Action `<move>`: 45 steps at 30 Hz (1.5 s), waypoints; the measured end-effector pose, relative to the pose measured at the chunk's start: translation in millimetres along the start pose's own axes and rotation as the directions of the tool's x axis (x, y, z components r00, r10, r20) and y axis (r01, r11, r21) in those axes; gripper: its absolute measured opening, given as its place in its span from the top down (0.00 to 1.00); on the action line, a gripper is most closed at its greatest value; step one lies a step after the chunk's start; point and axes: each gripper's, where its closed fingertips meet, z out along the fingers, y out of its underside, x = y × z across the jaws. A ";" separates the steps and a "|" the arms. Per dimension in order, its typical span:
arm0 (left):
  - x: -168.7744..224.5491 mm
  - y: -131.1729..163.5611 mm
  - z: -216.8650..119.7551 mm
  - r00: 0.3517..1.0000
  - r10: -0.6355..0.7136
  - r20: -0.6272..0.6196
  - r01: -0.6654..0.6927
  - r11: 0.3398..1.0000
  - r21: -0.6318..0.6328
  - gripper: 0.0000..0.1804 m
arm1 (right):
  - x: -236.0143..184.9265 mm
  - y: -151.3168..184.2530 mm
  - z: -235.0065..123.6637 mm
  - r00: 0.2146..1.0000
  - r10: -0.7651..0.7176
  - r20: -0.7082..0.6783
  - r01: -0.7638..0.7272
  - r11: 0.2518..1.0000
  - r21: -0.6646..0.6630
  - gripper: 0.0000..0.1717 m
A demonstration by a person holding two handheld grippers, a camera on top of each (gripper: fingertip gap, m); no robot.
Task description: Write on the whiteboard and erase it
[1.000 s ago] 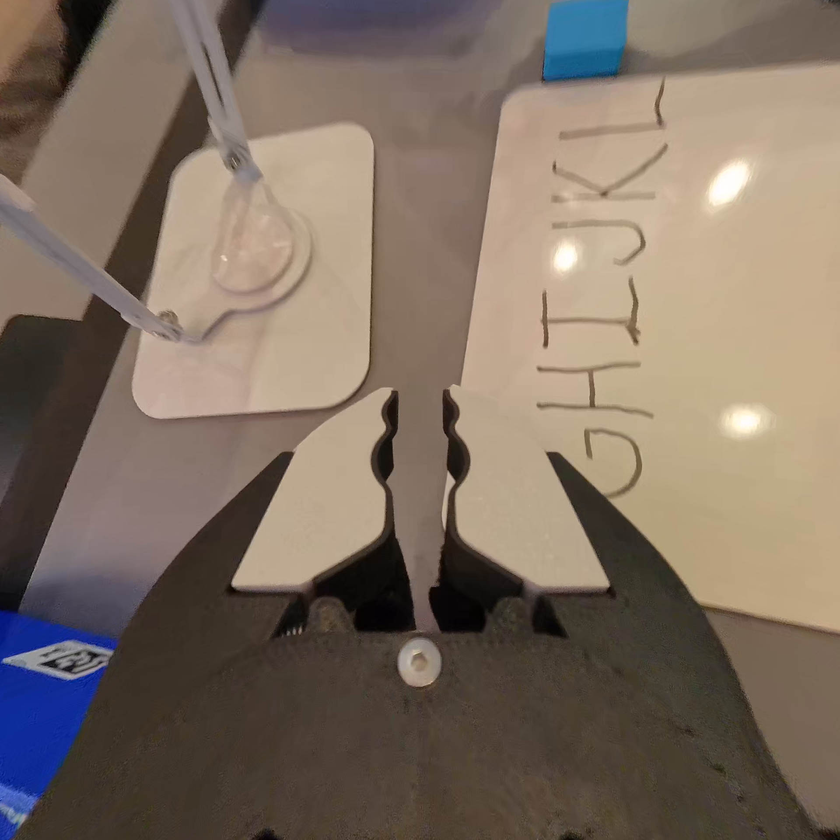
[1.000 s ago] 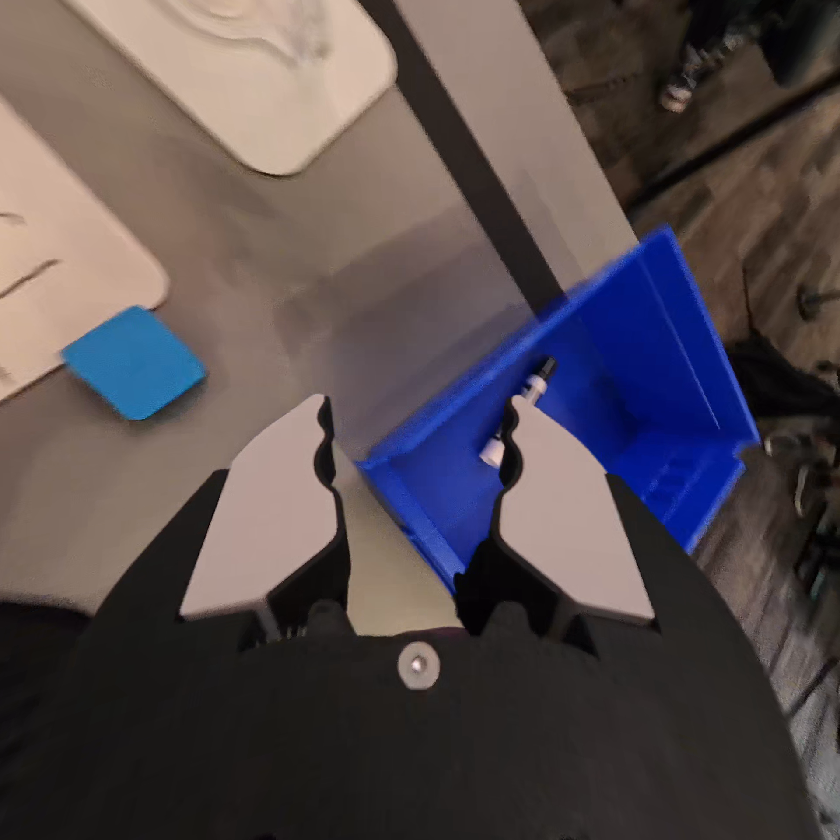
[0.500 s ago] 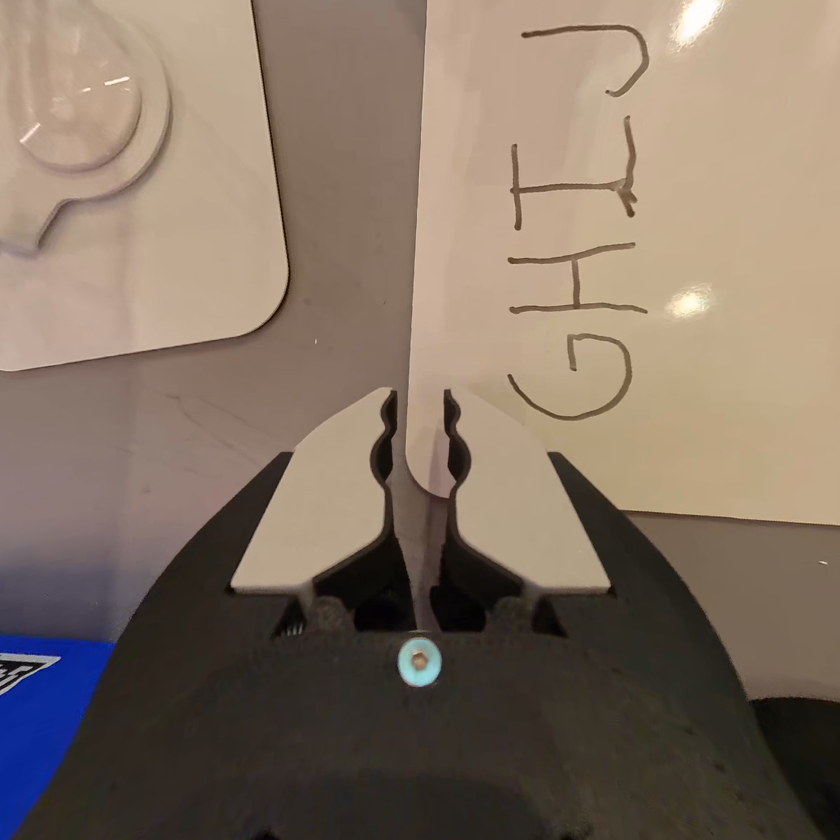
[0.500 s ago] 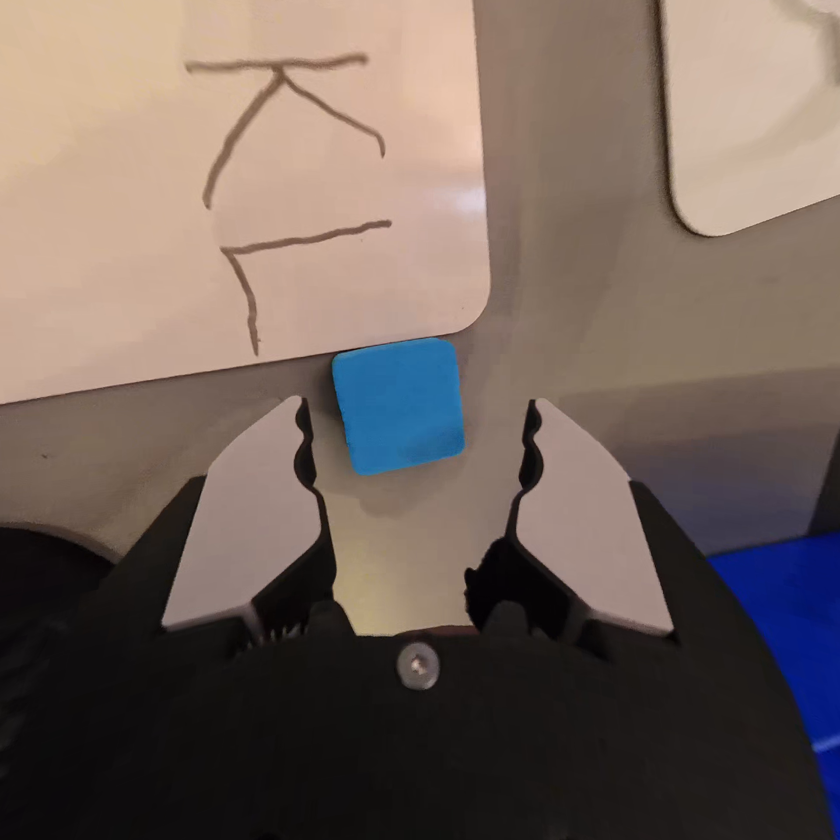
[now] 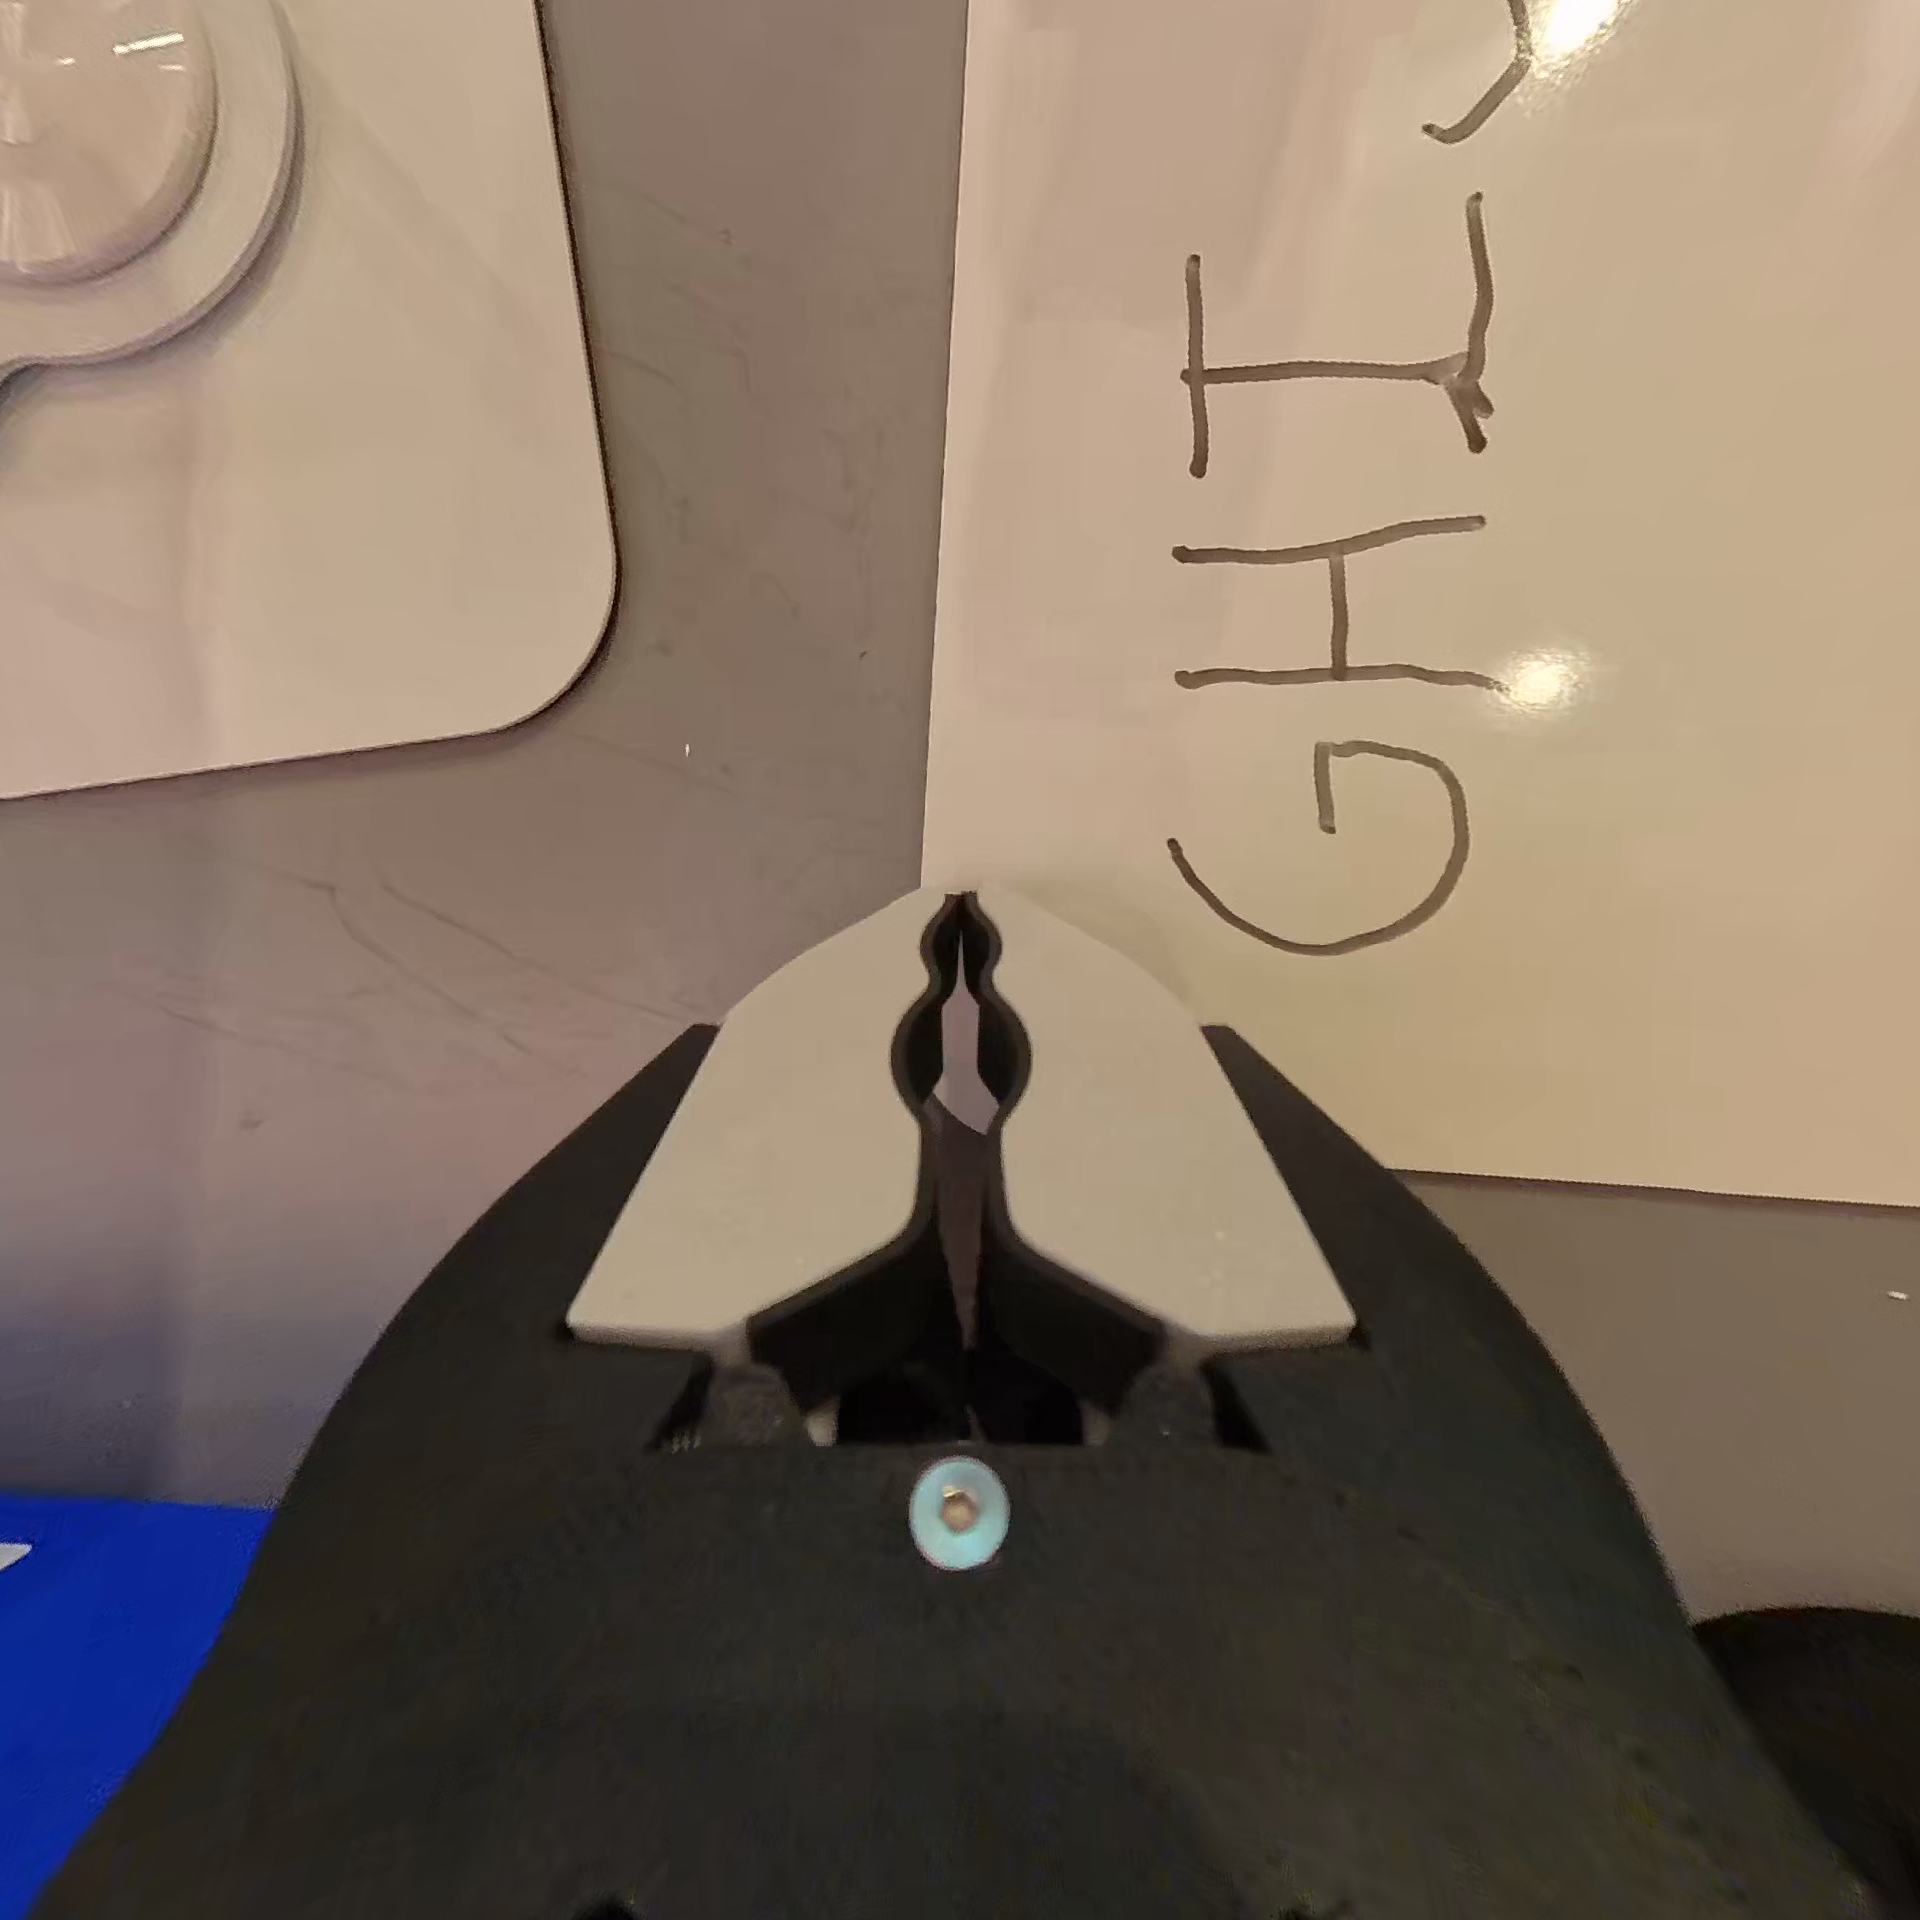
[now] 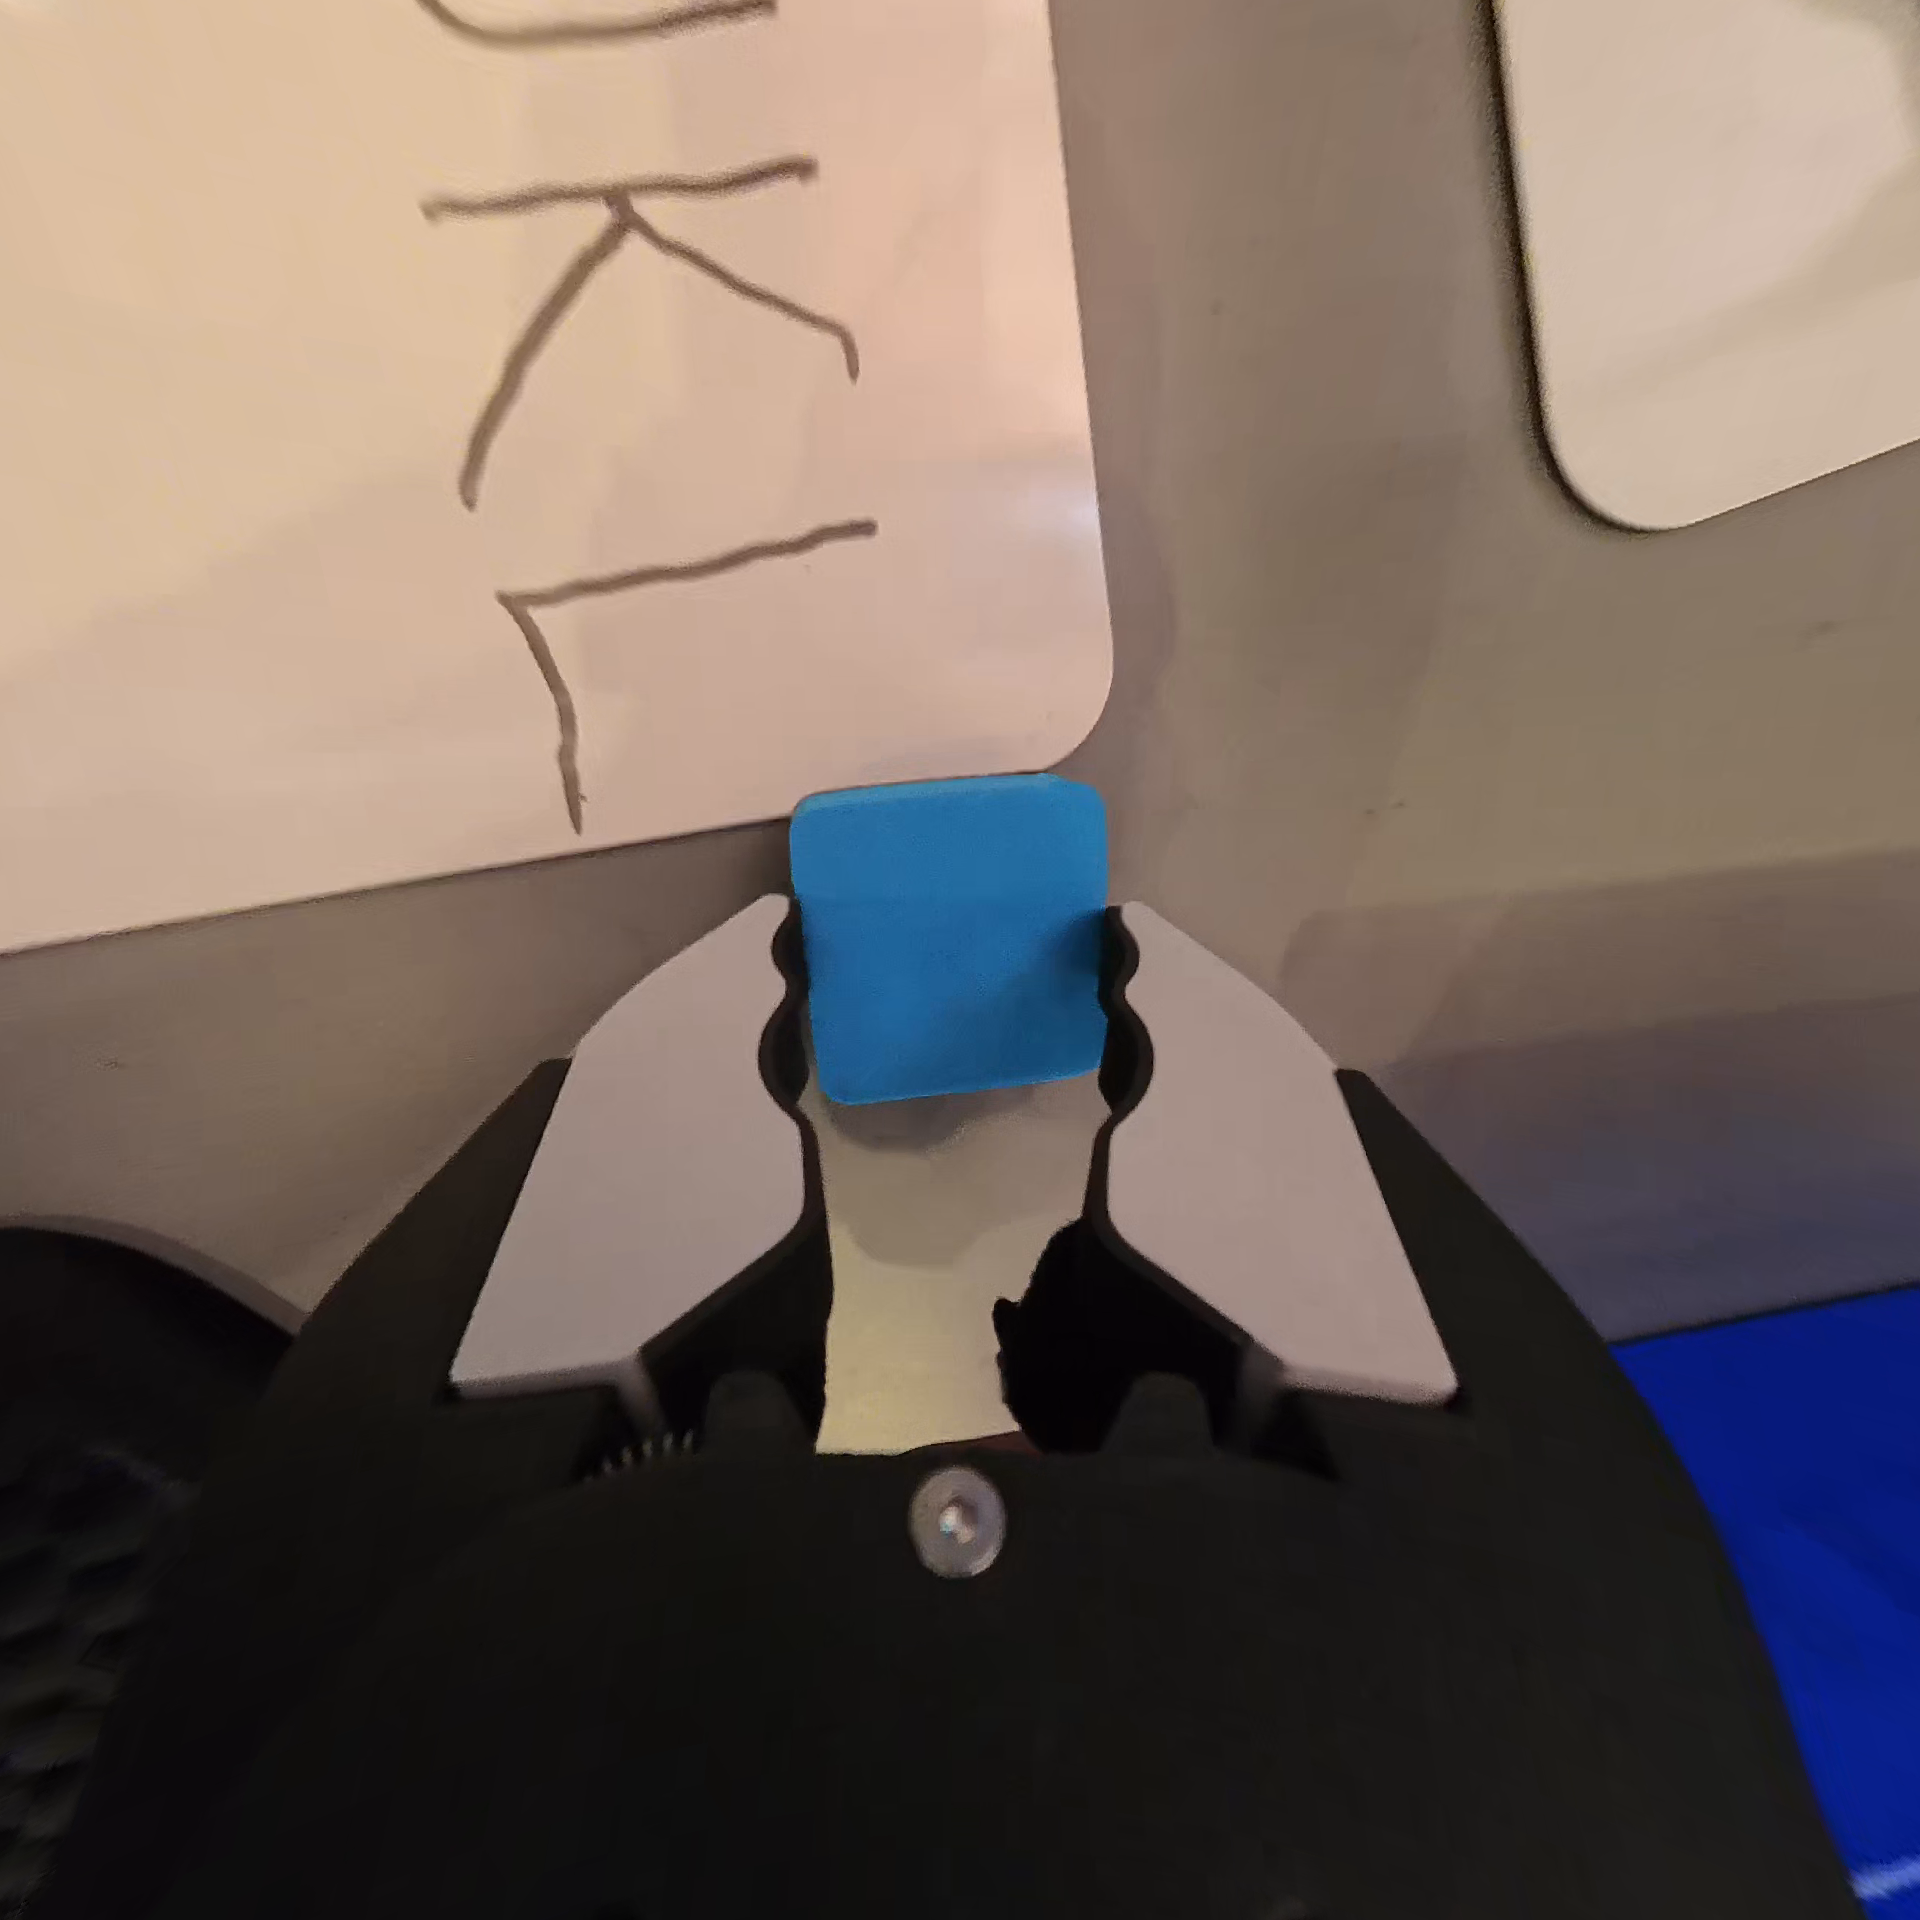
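- While the whiteboard (image 6: pixel 727 436) lies flat on the grey counter (image 6: pixel 1299 520), the blue eraser (image 6: pixel 945 945) sits just off the whiteboard's near rounded corner, its far edge at or over the board's rim.
- Right tongs (image 6: pixel 948 997) are closed partway on the eraser: both dark wavy pads (image 6: pixel 781 997) press against its left and right sides, and its far half pokes out past the fingertips toward the whiteboard.
- Eraser is a small, thick square block with rounded corners, bright blue with a matte foam-like top.
- Left tongs (image 5: pixel 961 914) are pinched shut, fingertips meeting over the whiteboard's near left corner (image 5: pixel 1049 727); a thin pale sliver shows between the pads further back, but I cannot tell if the board's edge is really gripped.
- Whiteboard is white and glossy, with bright light reflections and dark handwritten marker letters running along its length, sideways to both views.
- Left of the whiteboard in the left wrist view, apart from it, lies a white rounded card (image 5: pixel 312 468) with a clear plastic blister on it.
- A blue bin (image 6: pixel 1787 1558) shows at the lower right of the right wrist view, nearer than the whiteboard.
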 end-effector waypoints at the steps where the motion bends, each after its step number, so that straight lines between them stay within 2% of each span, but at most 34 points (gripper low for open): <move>1: -0.3 0.0 0.2 1.000 -0.006 0.001 0.006 1.000 -0.001 1.00 | -2.2 -4.7 -3.2 1.000 0.009 0.004 -0.009 1.000 0.016 0.68; 3: 0.2 -0.3 0.4 1.000 -0.005 0.001 0.005 1.000 0.001 1.00 | -3.2 -12.2 -6.9 1.000 -0.005 -0.023 0.006 1.000 0.018 0.68; 7: 0.7 -0.6 0.6 1.000 0.006 0.009 -0.006 1.000 -0.006 1.00 | -16.7 -36.3 -3.9 1.000 0.003 0.029 -0.005 0.997 0.072 0.68; 9: 1.3 -4.0 -1.3 1.000 0.011 0.011 -0.011 1.000 0.012 1.00 | -17.7 -41.0 1.1 1.000 -0.008 0.021 0.007 0.998 0.059 0.68; 13: 4.5 -15.1 -6.4 0.999 -0.028 -0.029 0.030 0.997 0.077 1.00 | -20.2 -37.8 13.1 0.999 0.005 0.042 -0.005 1.000 0.010 0.68; 16: 6.7 -7.3 2.9 0.999 -0.022 -0.035 0.023 0.999 0.029 1.00 | -21.4 -35.3 18.6 0.999 0.012 0.050 -0.012 1.000 -0.007 0.68; 21: 5.4 -10.1 6.5 1.000 -0.024 0.005 0.024 1.000 0.021 1.00 | -19.1 -40.7 21.4 1.000 0.006 0.030 -0.006 1.000 -0.018 0.69; 24: 4.9 -9.6 6.6 1.000 -0.026 0.013 0.025 0.999 0.027 0.99 | -31.5 -49.6 22.7 0.998 -0.030 0.048 0.030 1.000 -0.004 0.69; 28: 4.7 -9.4 6.6 0.999 -0.017 0.034 0.017 1.000 0.009 0.99 | -31.9 -32.8 16.4 0.999 -0.031 0.030 0.033 0.998 -0.061 0.69; 30: 4.7 -9.4 6.7 0.999 -0.031 0.031 0.031 0.999 0.011 0.99 | -24.2 -38.2 19.8 1.000 0.005 0.028 -0.004 1.000 -0.030 0.69; 33: 4.8 -9.2 6.8 0.999 -0.032 0.034 0.032 0.999 0.013 0.99 | -39.0 -56.9 24.4 0.997 -0.053 0.060 0.053 0.999 -0.004 0.69; 36: 4.8 -9.2 6.8 0.999 -0.029 0.037 0.029 1.000 0.011 0.99 | -39.7 -45.0 20.3 0.997 -0.036 0.070 0.037 0.999 -0.022 0.69; 40: 5.0 -9.3 6.9 0.999 -0.037 0.028 0.036 0.999 0.013 0.99 | -27.4 -58.1 27.3 0.998 -0.019 0.063 0.020 1.000 -0.006 0.69; 45: 5.5 -9.3 6.8 0.999 -0.036 0.025 0.036 0.999 0.009 0.99 | -32.4 -47.2 20.4 0.997 -0.025 0.071 0.026 0.999 -0.022 0.68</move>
